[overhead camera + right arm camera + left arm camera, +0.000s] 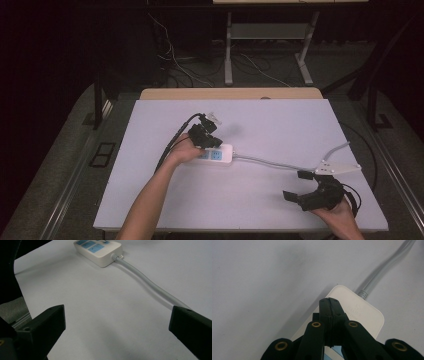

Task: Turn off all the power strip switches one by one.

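A white power strip [216, 154] with blue socket faces lies near the middle of the white table [280, 125]. Its grey cable [270, 162] runs off to the right. My left gripper [206, 134] hovers right over the strip's left part, and its jaws are pressed together with nothing between them. In the left gripper view the shut tips [329, 302] sit just above the strip's plain white end [364, 312], where the cable [382, 275] leaves. My right gripper [296, 185] rests at the front right, open wide, well apart from the strip [100, 250], with the cable [150, 285] passing between its spread jaws [117, 322].
The table's front edge [240, 227] lies close to my right hand. Beyond the wooden far edge [230, 93] are dark floor, loose wires [175, 60] and the legs of another desk [229, 50]. Bare white surface lies between the two grippers.
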